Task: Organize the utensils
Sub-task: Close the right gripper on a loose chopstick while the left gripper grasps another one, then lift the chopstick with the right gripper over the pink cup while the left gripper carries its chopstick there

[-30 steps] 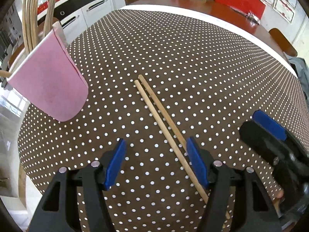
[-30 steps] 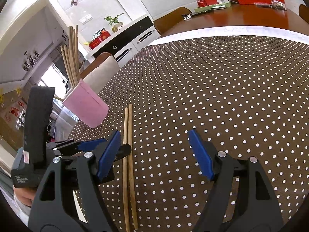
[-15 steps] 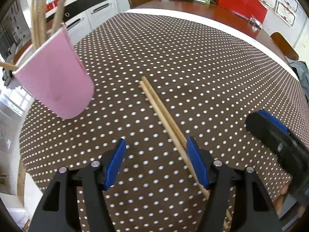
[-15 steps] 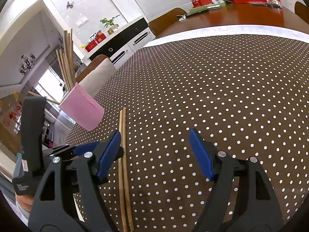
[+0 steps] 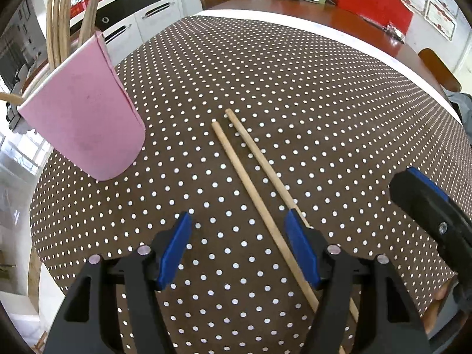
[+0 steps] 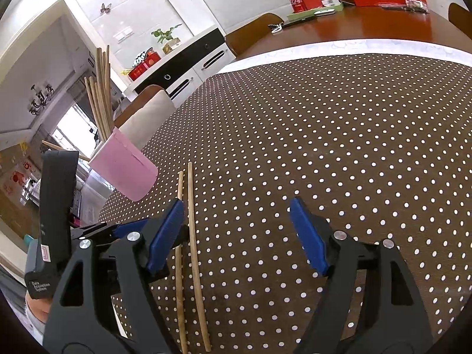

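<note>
Free room: the dotted tabletop (image 5: 295, 82) lies bare over its far and right stretches, open to passage.

Obstacles, left side: pink holder (image 5: 85, 124) near the left edge, with wooden sticks (image 5: 59, 14) rising tall out of it, blocking passage above it.

Obstacles, near middle: two chopsticks (image 5: 253, 183) flat on the cloth, lying apart from the holder with open cloth between.

Near edge: left gripper (image 5: 236, 253) and right gripper (image 6: 236, 236) side by side, fingers spread, close to one another over the chopsticks.
</note>
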`<action>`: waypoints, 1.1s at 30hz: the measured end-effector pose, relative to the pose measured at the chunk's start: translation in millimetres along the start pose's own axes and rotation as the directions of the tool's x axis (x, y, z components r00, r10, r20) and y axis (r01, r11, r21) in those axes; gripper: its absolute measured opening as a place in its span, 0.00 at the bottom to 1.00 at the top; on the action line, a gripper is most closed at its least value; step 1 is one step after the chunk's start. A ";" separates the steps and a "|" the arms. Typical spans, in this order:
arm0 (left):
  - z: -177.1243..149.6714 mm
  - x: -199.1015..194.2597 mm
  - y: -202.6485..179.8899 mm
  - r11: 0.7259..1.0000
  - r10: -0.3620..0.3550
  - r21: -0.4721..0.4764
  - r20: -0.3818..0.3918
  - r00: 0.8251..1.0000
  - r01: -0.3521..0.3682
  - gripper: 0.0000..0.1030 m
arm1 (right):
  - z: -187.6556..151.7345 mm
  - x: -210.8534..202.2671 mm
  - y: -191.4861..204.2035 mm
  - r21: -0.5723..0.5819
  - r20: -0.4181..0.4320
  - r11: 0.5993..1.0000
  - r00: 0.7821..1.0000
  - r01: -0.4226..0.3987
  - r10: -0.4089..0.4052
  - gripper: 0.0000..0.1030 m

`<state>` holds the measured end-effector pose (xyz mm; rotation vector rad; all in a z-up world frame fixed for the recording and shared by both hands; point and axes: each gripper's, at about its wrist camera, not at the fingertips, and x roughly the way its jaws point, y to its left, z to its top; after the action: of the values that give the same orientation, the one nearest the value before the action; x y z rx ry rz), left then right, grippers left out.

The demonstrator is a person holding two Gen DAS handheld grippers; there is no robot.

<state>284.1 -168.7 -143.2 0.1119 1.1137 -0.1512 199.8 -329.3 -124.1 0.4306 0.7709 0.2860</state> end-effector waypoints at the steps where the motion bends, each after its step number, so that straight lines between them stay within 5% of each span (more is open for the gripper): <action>1: -0.2 -0.8 -0.8 1.000 -0.003 0.005 0.003 1.000 0.003 0.61 | -0.1 -0.5 -0.7 0.000 0.000 1.000 1.000 0.002 -0.002 0.72; 4: -1.5 -6.8 3.2 1.000 -0.011 0.019 0.007 1.000 0.011 0.36 | 0.1 0.3 -0.8 0.001 -0.001 1.000 1.000 0.003 -0.003 0.71; 10: -7.2 -11.3 23.8 0.999 -0.032 0.006 0.016 0.999 0.032 0.08 | -1.8 11.5 5.6 -0.027 -0.035 1.000 0.999 0.008 -0.009 0.71; 18: -21.3 -29.3 61.9 0.990 -0.128 -0.049 0.067 0.989 0.132 0.06 | 5.2 32.5 39.6 -0.170 -0.124 0.983 0.988 0.074 -0.096 0.71; 24: -35.8 -57.3 85.4 0.988 -0.133 -0.053 0.149 0.980 0.143 0.06 | 16.2 65.3 80.9 -0.340 -0.257 0.928 0.934 0.152 -0.247 0.70; 30: -44.8 -73.5 104.5 0.985 -0.150 -0.057 0.185 0.971 0.163 0.06 | 24.2 100.7 102.2 -0.418 -0.375 0.895 0.867 0.157 -0.328 0.35; 33: -51.1 -78.9 109.7 0.985 -0.151 -0.055 0.198 0.969 0.165 0.06 | 22.7 113.2 110.0 -0.450 -0.407 0.879 0.840 0.158 -0.359 0.30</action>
<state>224.3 -47.2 -93.1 -0.0552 0.9325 -0.2596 283.7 -193.7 -126.3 -0.1563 1.2191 0.2844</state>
